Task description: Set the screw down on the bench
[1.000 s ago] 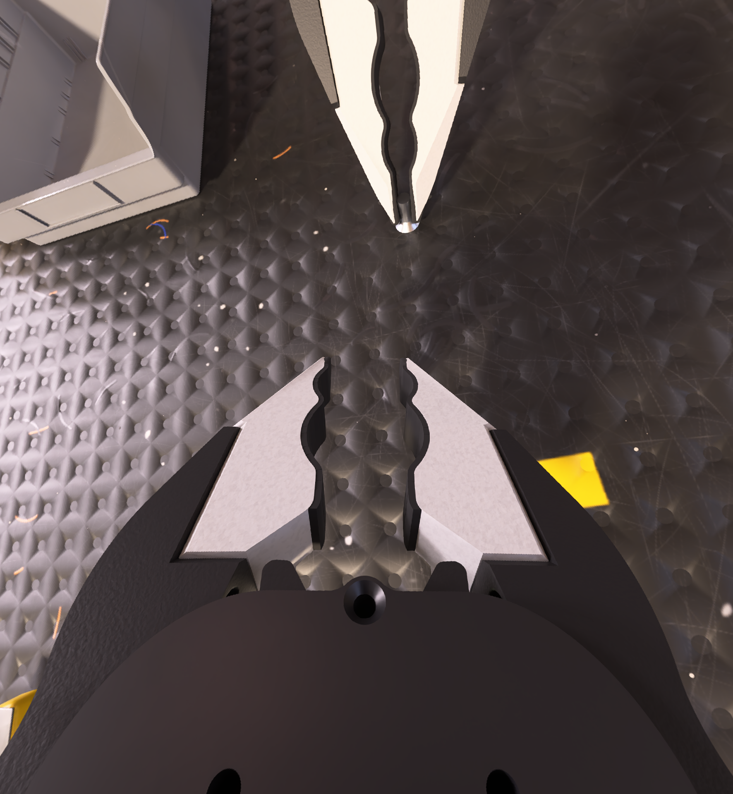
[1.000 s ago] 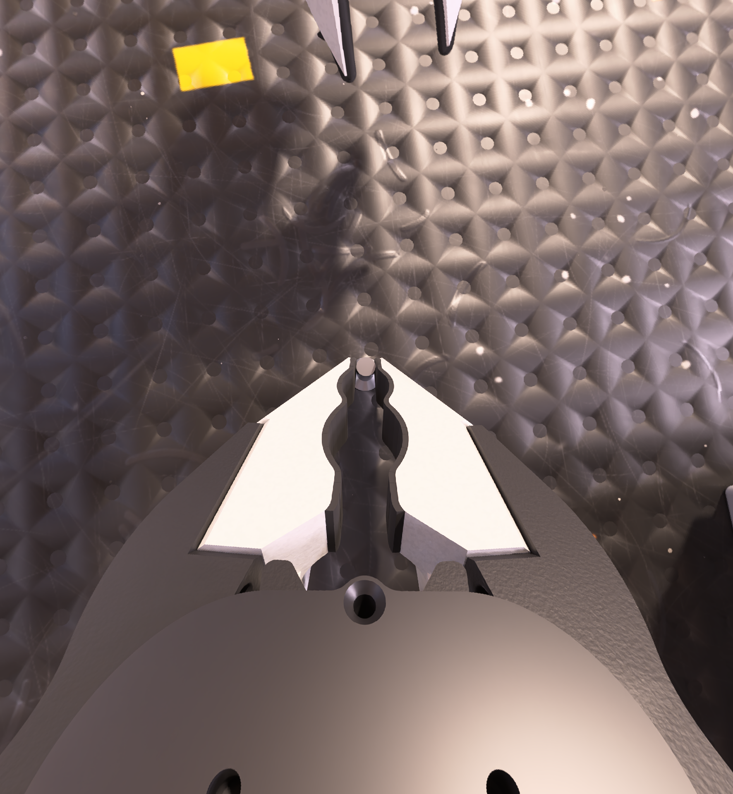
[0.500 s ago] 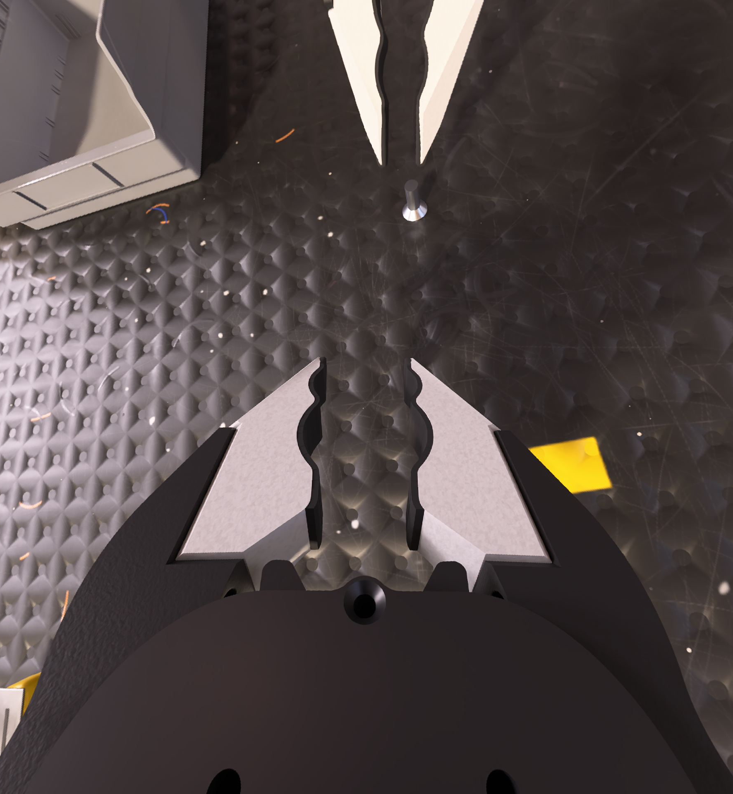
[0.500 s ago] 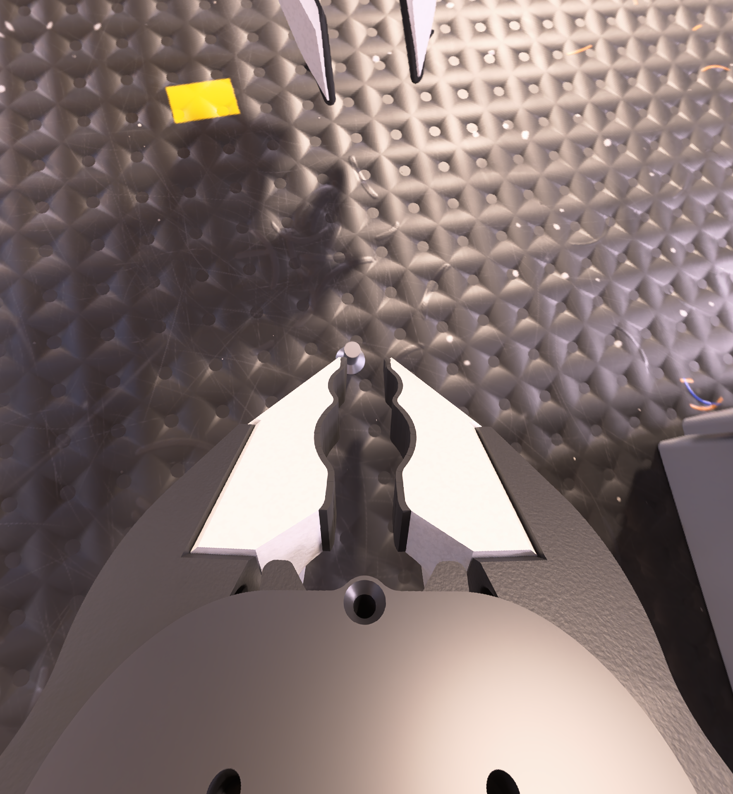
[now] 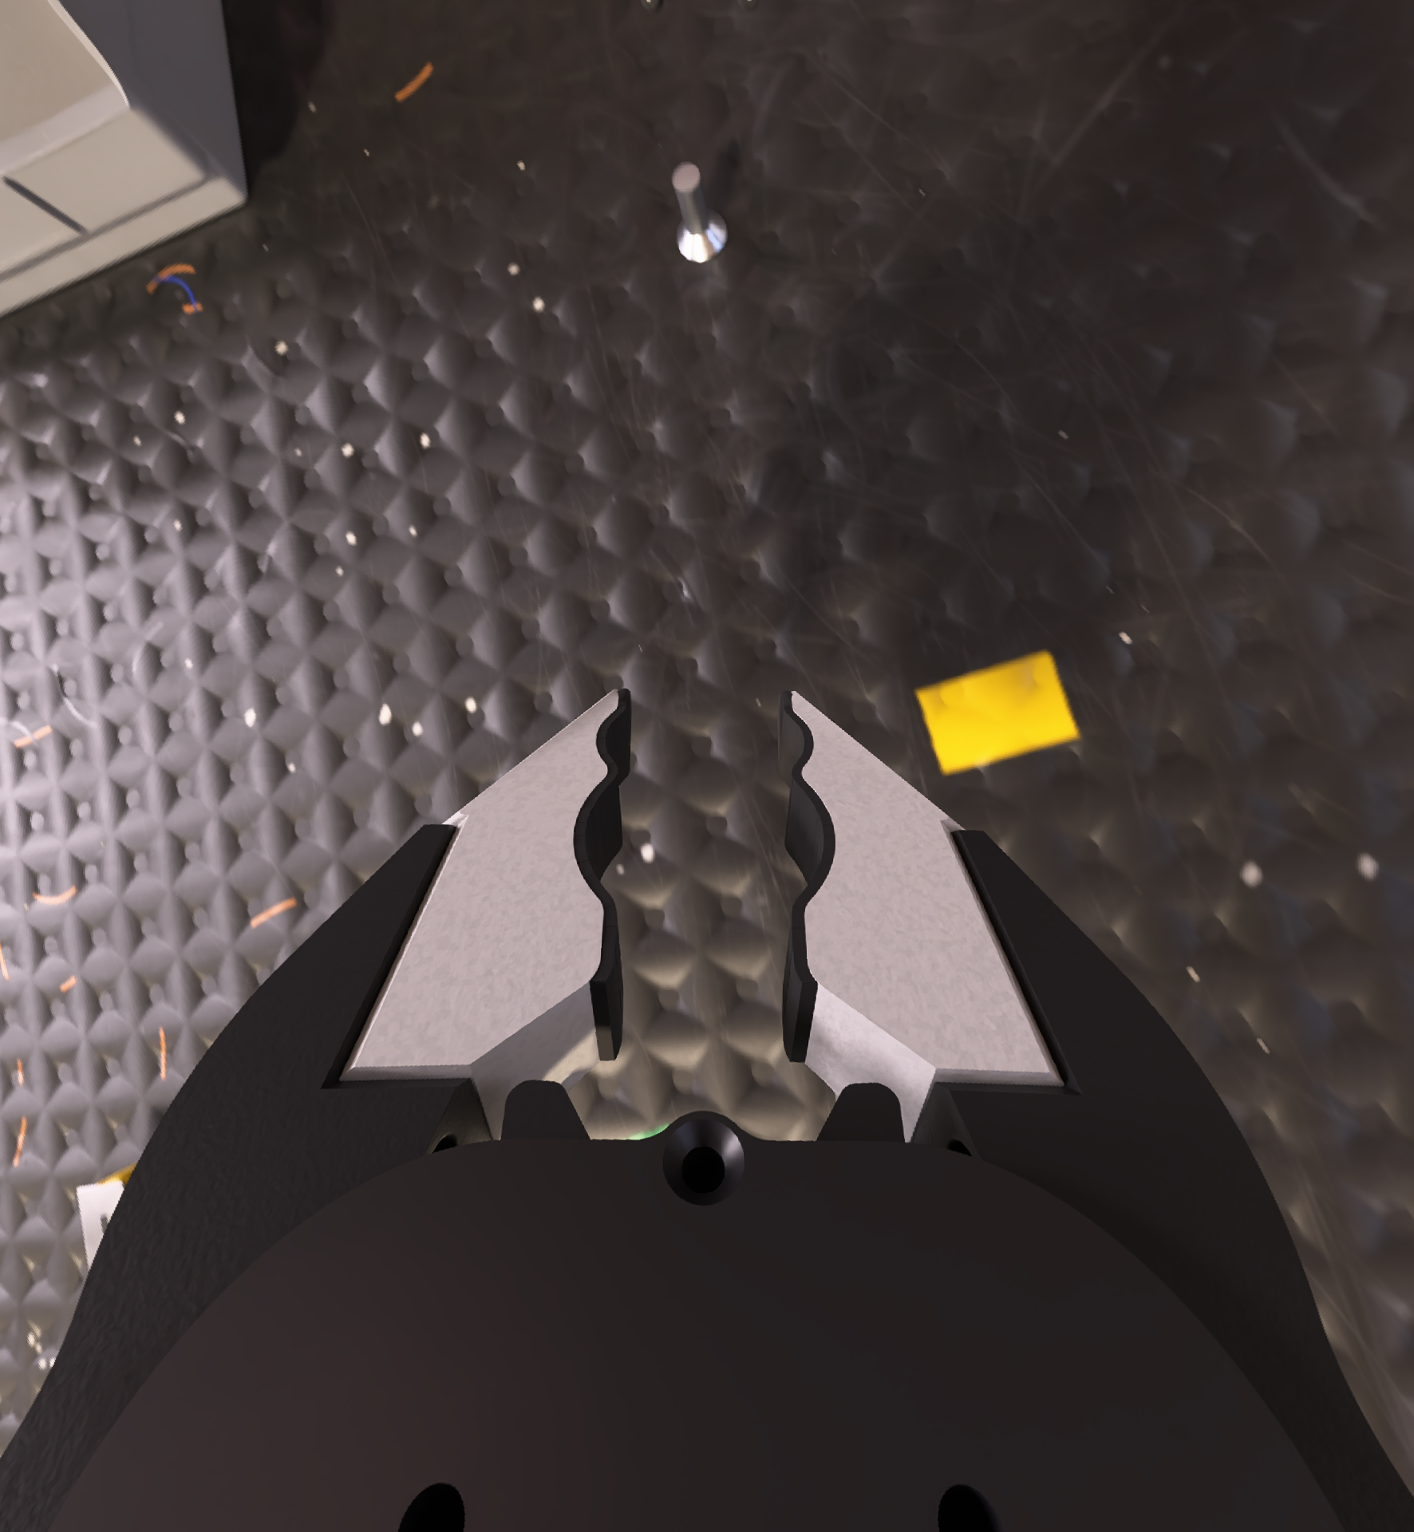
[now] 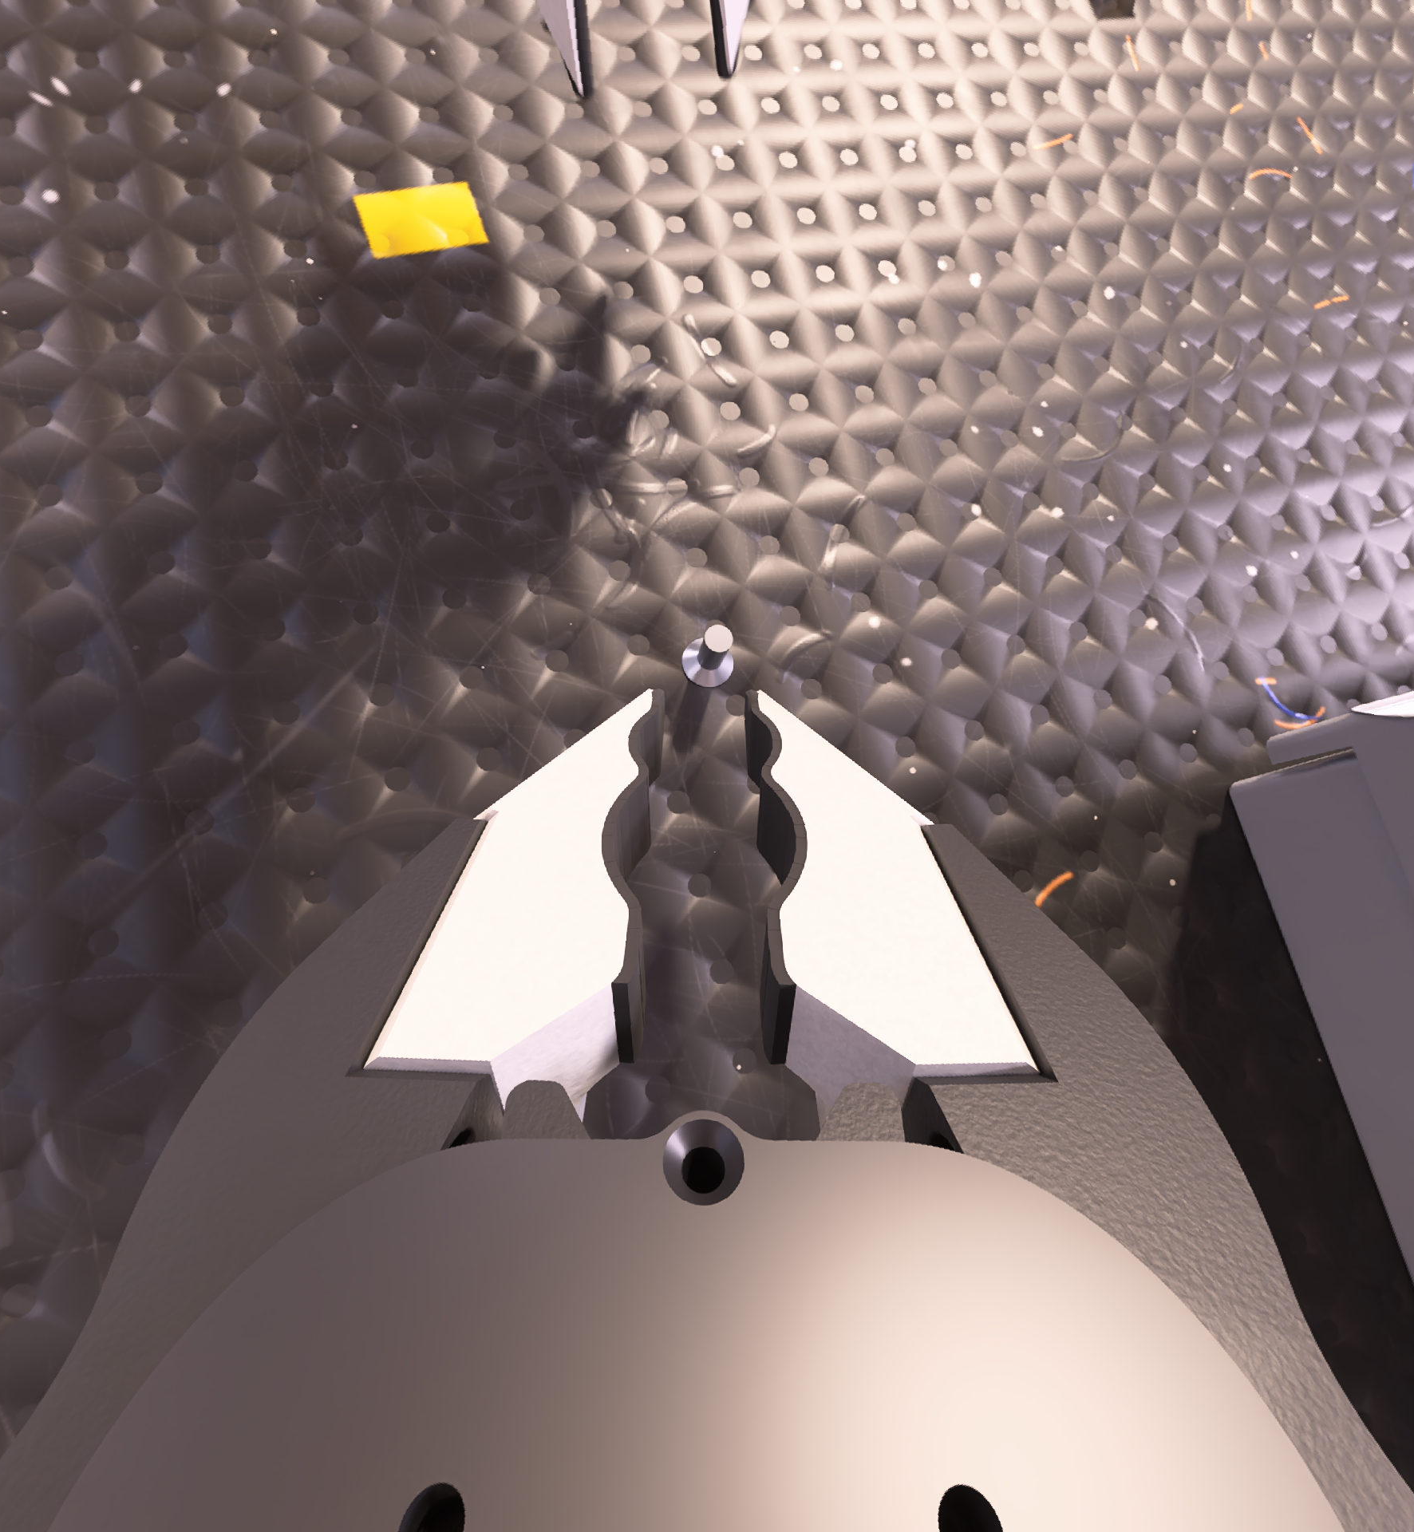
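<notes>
A small silver screw (image 6: 708,656) stands head down and shank up on the dark patterned bench (image 6: 936,414), just beyond the tips of my right gripper (image 6: 702,696), apart from them. The right gripper is open and empty. The screw also shows far ahead in the left wrist view (image 5: 694,217). My left gripper (image 5: 702,696) is open and empty above the bench (image 5: 355,580). Its fingertips (image 6: 578,50) show at the top of the right wrist view.
A grey bin (image 5: 82,149) stands at the upper left of the left wrist view and at the right edge of the right wrist view (image 6: 1367,912). A yellow tag (image 5: 995,711) lies on the bench, also seen in the right wrist view (image 6: 422,217). Small wire scraps (image 5: 175,282) lie about.
My right gripper has opened, let go of the screw and drawn back from it. The screw now stands alone on the bench. The left gripper has pulled back too.
</notes>
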`<state>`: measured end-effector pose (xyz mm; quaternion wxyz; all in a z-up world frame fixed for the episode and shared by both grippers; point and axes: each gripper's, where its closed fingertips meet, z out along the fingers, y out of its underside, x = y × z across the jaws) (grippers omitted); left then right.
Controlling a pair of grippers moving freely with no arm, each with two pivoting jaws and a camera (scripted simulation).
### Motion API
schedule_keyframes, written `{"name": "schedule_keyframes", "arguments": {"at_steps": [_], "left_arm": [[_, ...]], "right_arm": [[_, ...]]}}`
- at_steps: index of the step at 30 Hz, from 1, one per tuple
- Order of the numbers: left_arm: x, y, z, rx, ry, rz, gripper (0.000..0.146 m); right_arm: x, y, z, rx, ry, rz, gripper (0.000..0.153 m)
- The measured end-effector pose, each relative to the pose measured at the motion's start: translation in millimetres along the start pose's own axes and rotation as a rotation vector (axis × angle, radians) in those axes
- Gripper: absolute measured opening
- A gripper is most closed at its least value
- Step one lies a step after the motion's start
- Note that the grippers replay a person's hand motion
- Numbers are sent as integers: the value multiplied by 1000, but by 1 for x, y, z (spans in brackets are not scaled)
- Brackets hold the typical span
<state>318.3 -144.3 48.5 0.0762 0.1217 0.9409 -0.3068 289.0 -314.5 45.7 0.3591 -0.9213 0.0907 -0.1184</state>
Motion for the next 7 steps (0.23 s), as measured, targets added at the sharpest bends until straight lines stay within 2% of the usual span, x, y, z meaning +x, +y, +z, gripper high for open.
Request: {"name": "schedule_keyframes", "arguments": {"at_steps": [4,7], "left_arm": [[14,17,-22,-35,75,-9,43],[18,27,-22,-68,67,-42,54]], "right_arm": [[-2,3,-1,14,-7,9,19],[-1,5,0,8,1,13,20]]}}
